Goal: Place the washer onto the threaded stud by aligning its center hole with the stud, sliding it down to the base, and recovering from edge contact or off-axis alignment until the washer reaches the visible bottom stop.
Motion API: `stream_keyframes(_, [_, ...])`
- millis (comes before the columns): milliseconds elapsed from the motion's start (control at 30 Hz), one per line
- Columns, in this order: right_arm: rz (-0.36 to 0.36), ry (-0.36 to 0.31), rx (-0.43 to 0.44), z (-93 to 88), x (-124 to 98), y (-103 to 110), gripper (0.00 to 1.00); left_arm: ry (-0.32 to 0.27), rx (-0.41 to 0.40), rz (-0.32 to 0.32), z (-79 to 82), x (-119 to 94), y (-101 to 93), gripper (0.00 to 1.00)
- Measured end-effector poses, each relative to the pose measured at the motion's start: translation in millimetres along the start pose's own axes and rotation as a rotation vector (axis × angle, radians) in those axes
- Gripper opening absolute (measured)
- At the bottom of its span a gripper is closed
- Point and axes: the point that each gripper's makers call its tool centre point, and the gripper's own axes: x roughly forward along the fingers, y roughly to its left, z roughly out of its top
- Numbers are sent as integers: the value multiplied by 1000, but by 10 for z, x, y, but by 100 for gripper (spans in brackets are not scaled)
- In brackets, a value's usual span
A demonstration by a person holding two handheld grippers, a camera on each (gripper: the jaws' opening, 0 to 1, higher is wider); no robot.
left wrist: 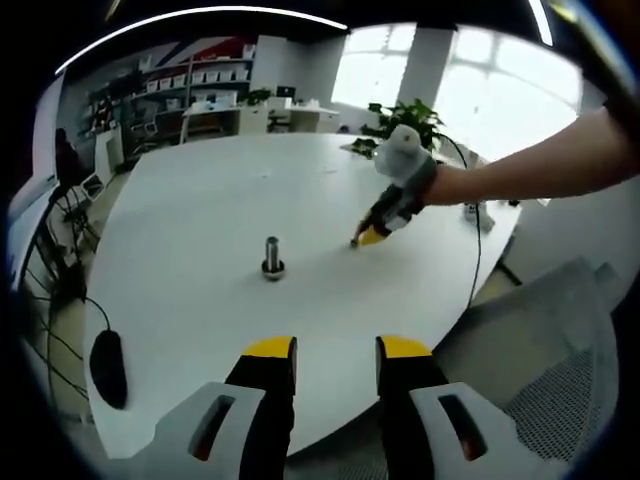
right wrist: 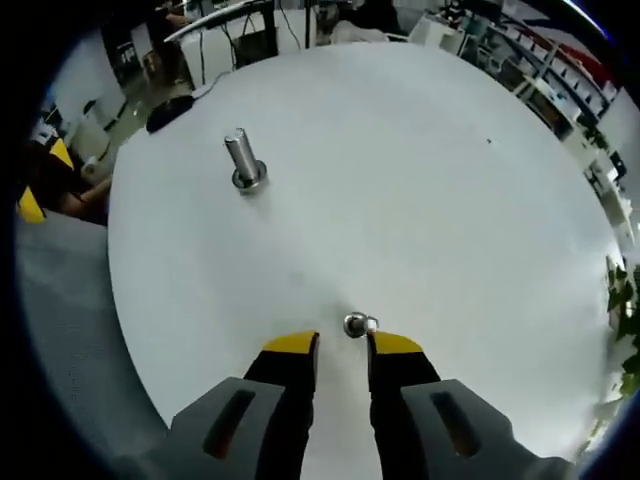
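- My right gripper (right wrist: 342, 345) hangs low, jaws spread, the washer (right wrist: 358, 325) lying on the table (right wrist: 450, 180) just past its tips; I should straddle it squarely before pinching.
- My left gripper (left wrist: 335, 348) waits, jaws spread.
- The stud (right wrist: 243, 160) stands upright, well apart.

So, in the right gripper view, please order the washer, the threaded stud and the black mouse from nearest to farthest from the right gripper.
1. Washer: just beyond the tips of the right gripper, on the table.
2. Threaded stud: upright, farther up and left.
3. Black mouse: at the table's far left edge.
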Motion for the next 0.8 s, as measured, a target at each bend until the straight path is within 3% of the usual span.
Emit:
stream_keyframes(200, [-33, -36, 28, -170, -240, 69, 22, 5, 31, -6, 2, 5, -42, 30])
stream_keyframes(333, [-62, -93, 62, -208, -420, 107, 22, 4, 47, -8, 8, 4, -52, 30])
stream_keyframes(500, [-101, -194, 101, -209, -683, 187, 22, -5, 53, -8, 28, -2, -54, 30])
stream_keyframes(600, [-174, -285, 76, -184, -880, 167, 28, -8, 57, -11, 39, -8, -69, 30])
stream_keyframes(800, [-189, -376, 161, -296, -1139, 285, 33, -21, 67, -15, 68, -11, -82, 30])
